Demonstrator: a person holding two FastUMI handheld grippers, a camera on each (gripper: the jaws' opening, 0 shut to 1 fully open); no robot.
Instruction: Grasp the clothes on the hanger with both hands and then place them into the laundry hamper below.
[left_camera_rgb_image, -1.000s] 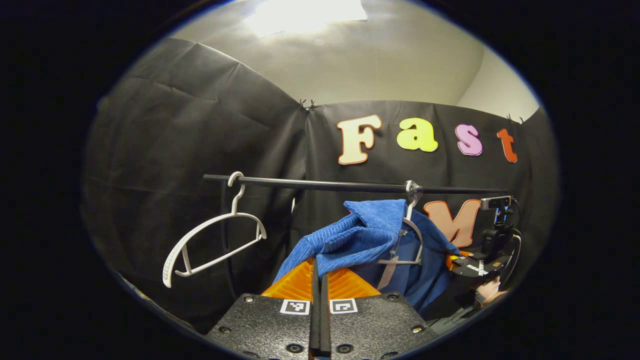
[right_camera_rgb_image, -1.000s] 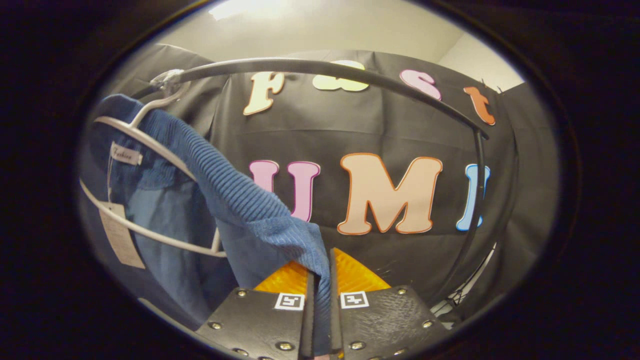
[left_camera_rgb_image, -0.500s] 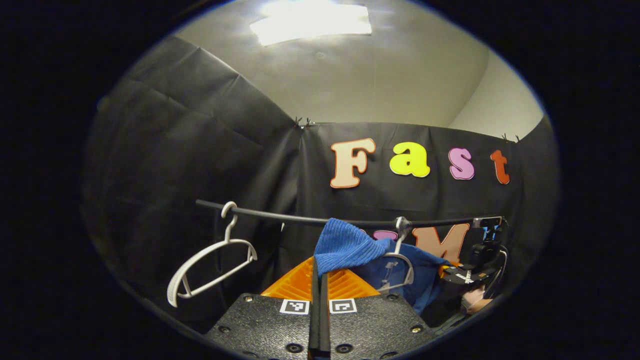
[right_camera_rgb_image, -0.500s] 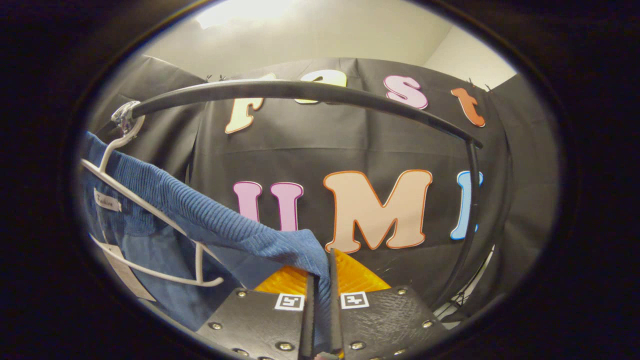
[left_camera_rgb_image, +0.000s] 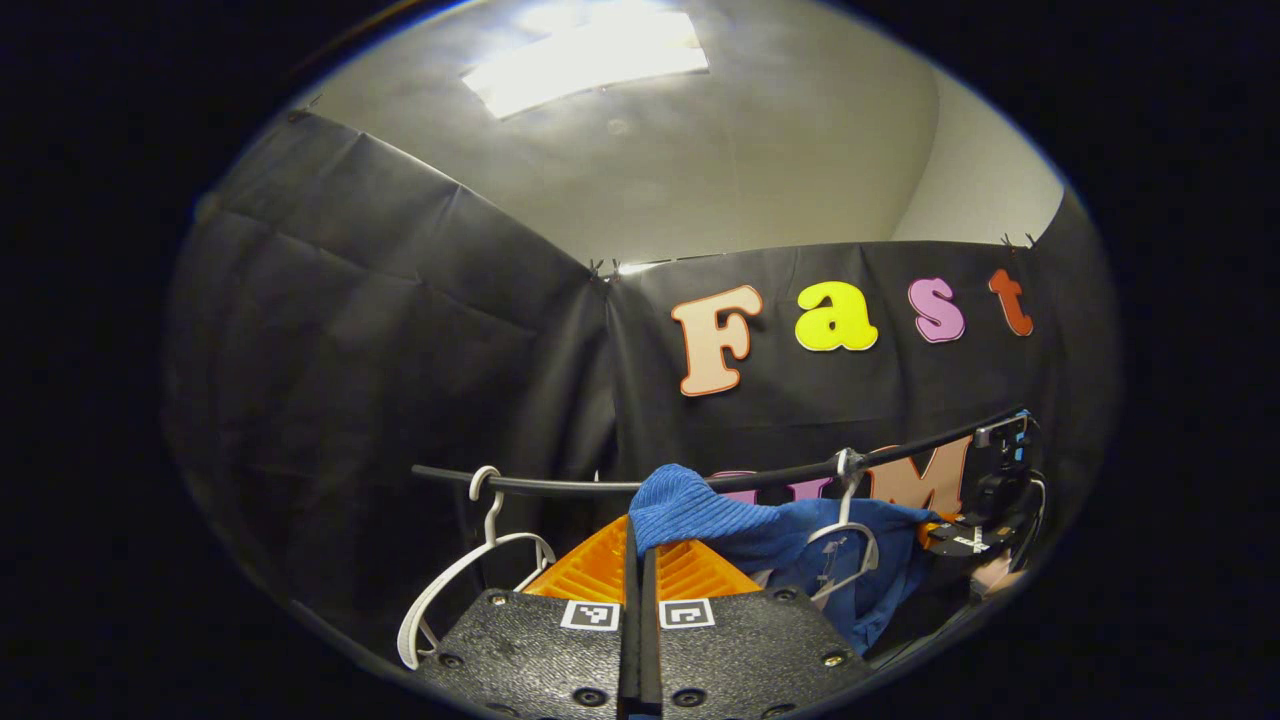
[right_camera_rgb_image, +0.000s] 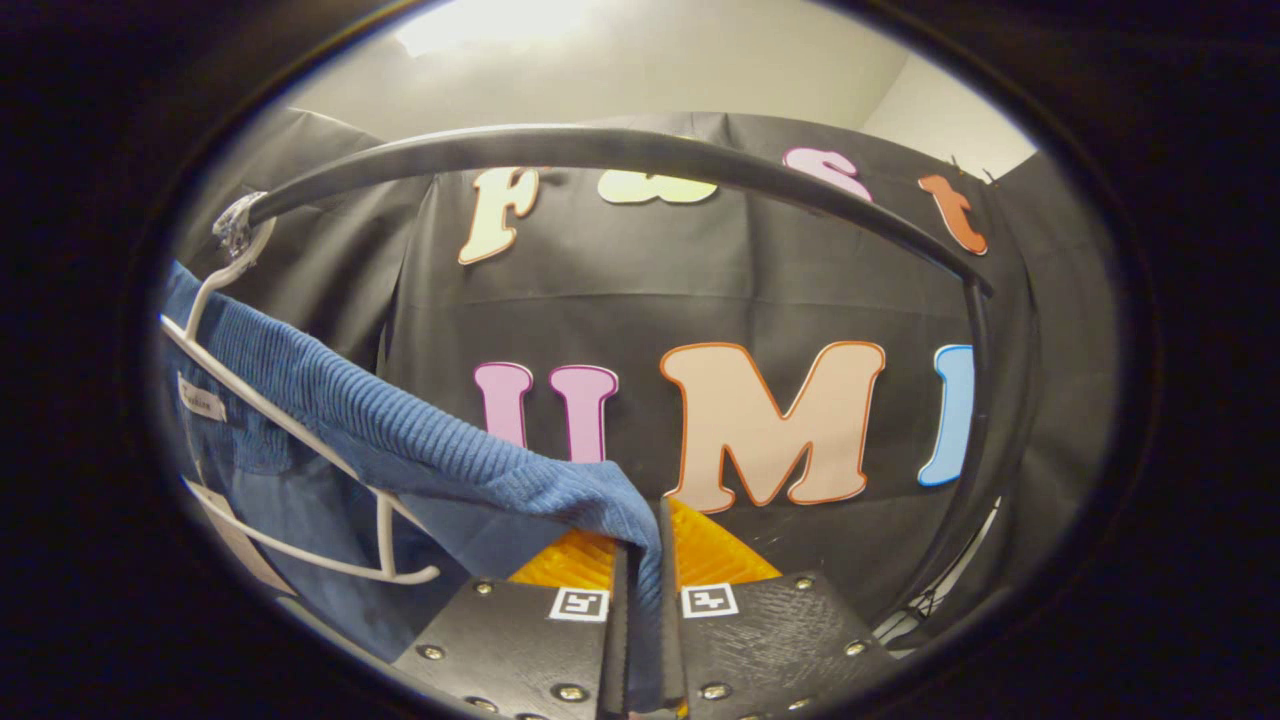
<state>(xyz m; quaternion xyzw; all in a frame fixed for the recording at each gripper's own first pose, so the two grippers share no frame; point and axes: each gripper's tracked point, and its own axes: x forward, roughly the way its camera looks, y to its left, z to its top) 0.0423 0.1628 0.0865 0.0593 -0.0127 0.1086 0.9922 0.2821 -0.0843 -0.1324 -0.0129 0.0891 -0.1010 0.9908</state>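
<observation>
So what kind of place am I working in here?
Likely a cloth-walled recording booth rigged as a closet: black cloth wall, clothes rail, a blue garment half off its hanger.

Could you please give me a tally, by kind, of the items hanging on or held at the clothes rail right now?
White hangers: 2, an empty one and one under the garment
Blue knit garment: 1
Black rail: 1
Grippers: 2, the left gripper and right gripper, each pinching the garment
Total: 6
</observation>
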